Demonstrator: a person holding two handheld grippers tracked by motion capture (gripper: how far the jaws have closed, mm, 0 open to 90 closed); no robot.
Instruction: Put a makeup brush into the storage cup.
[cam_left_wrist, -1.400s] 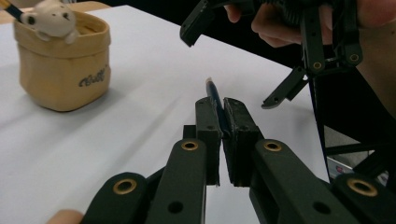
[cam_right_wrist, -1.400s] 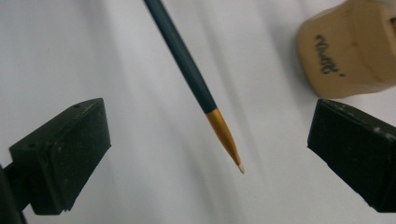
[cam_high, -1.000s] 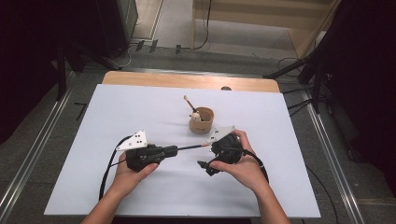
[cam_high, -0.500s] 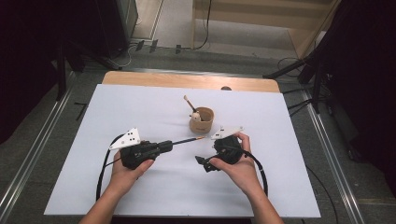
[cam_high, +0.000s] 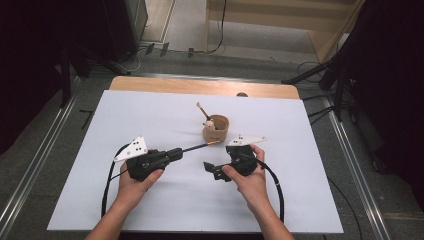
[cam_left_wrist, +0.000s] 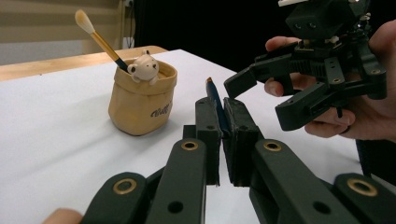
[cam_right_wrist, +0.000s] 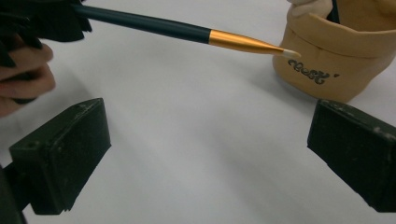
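My left gripper is shut on the dark handle of a thin brush. The brush's gold ferrule and pale tip point at a tan fabric-look cup. The cup stands mid-table with a small bear figure on its rim and a second brush leaning in it. My right gripper is open and holds nothing. It sits just right of the left gripper and below the held brush, facing left, and it appears in the left gripper view.
A white sheet covers the table, and a wooden strip shows along its far edge. Black cables trail from both grippers toward the near edge. Dark stands and floor rails surround the table.
The left gripper has shifted slightly left with the brush held in it. The right gripper has barely moved and stays open.
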